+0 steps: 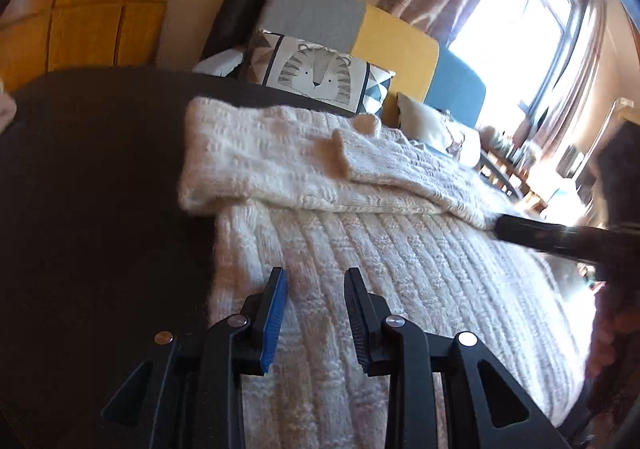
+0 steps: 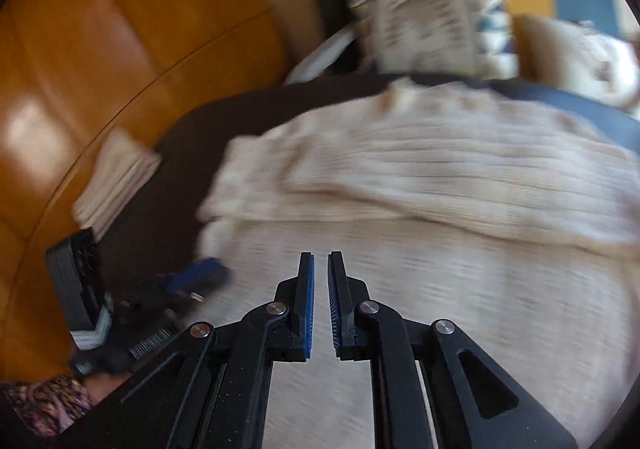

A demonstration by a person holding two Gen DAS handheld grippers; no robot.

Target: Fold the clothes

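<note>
Left hand-held gripper (image 1: 316, 281): jaws part-open, nothing between them, hovering just over the lower ribbed body of a cream knit sweater (image 1: 360, 241); blue pad on the left finger, black ribbed pad on the right.

Right hand-held gripper (image 2: 321, 263): jaws nearly closed w/ a thin gap, nothing gripped; view is motion-blurred. In the left wrist view its black finger comes in from the right, tip at the sweater's right edge, under the folded sleeve.

Sweater lies flat on a dark brown bed surface (image 1: 100, 189), both sleeves folded across the chest, cuffs meeting near the middle.

Beyond it: tiger-print cushion (image 1: 316, 73) against a grey, yellow & blue headboard (image 1: 392, 45); bright window (image 1: 516, 13) w/ curtains at right. Orange-brown wood floor (image 2: 100, 49) to the left. A patterned sleeve (image 2: 48, 405) shows at lower left of the right wrist view.
</note>
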